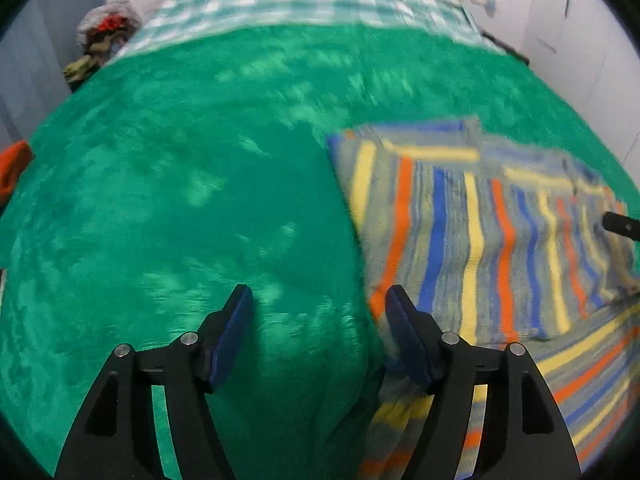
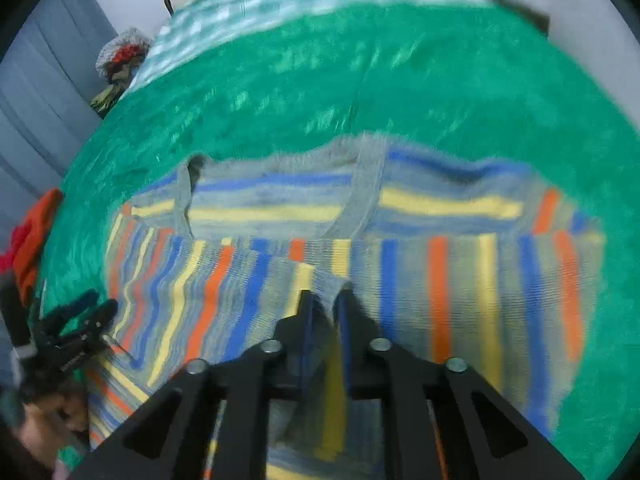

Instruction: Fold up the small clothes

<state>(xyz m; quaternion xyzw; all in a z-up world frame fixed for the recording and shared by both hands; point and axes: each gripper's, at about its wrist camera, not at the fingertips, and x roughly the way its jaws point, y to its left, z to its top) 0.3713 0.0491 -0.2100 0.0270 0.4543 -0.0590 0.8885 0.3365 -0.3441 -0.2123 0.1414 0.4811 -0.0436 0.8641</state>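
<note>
1. Striped garment: one, grey with orange, blue and yellow bands, spread on the green blanket, filling the right wrist view's centre.
2. Right gripper: one, fingers pressed together, pinching a fold of the garment at 6 o'clock.
3. Left gripper: one, fingers spread, holding nothing, at the garment's edge, which lies toward 3 o'clock.
4. Clothes pile: one, at 10 o'clock beside the checked cloth.
</note>
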